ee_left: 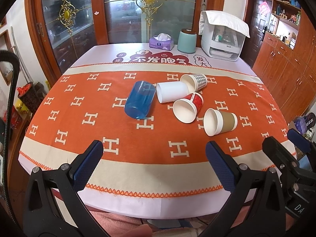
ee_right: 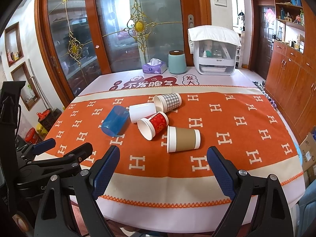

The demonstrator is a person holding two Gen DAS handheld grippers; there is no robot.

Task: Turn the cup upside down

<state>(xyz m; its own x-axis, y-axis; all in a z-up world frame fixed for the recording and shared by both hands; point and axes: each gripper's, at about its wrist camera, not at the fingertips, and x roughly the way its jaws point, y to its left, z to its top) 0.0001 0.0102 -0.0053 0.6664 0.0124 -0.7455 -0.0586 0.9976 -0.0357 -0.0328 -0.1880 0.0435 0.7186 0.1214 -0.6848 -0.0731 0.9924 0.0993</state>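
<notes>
Several cups lie on their sides on the orange cloth: a blue plastic cup [ee_left: 139, 99] [ee_right: 115, 120], a white cup [ee_left: 171, 91] [ee_right: 142, 111], a grey checked paper cup [ee_left: 194, 82] [ee_right: 167, 102], a red paper cup [ee_left: 188, 107] [ee_right: 153, 124] and a brown paper cup [ee_left: 220, 121] [ee_right: 183, 139]. My left gripper [ee_left: 154, 150] is open and empty near the table's front edge, well short of the cups. My right gripper [ee_right: 163, 156] is open and empty, its jaws just in front of the brown cup. The right gripper also shows at the left wrist view's right edge [ee_left: 284, 144].
At the table's far end stand a purple tissue box [ee_left: 161, 43], a teal canister [ee_left: 186, 41] and a white covered appliance [ee_left: 222, 37]. Glass cabinet doors stand behind, wooden cupboards on the right. A dark basket [ee_left: 27, 96] sits on the floor left of the table.
</notes>
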